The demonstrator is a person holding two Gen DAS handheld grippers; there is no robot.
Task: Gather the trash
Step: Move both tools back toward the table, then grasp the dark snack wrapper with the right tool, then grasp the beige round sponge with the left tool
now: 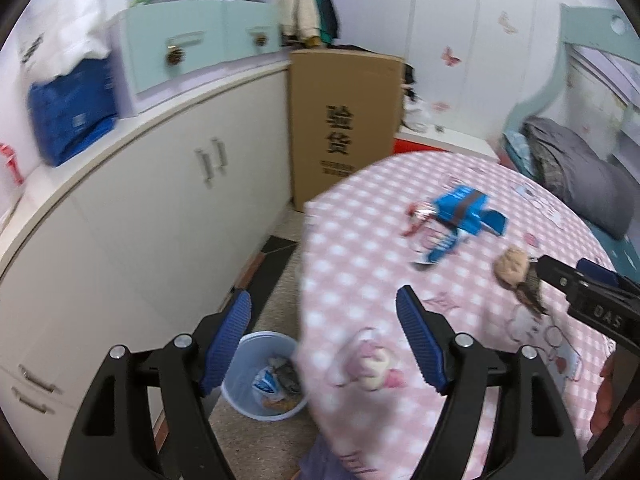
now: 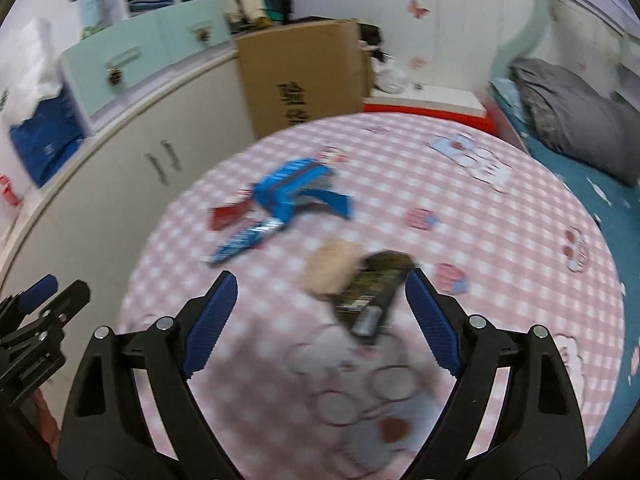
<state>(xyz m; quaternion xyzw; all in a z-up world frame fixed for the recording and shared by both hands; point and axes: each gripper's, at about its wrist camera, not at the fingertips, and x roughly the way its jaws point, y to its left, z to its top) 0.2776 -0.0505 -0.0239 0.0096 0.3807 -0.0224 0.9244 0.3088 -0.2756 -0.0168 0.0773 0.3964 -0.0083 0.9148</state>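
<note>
A: Both pairs of jaws spread wide, nothing between them: your left gripper (image 1: 324,340), your right gripper (image 2: 320,320).

B: Progress?

A: Partly done, I judge. Bin (image 1: 240,368) on the floor beside the table (image 2: 500,240) already holds some trash. Left on the cloth: blue wrapper (image 2: 288,190), dark packet (image 2: 372,292), tan wad (image 2: 330,268).

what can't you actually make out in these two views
- Print on the blue wrappers: right wrist view, motion blur.
- Bin contents: left wrist view, left gripper finger and table edge cover part.
- Dark packet label: blurred.
- Right gripper: left view's edge cuts it off.
</note>
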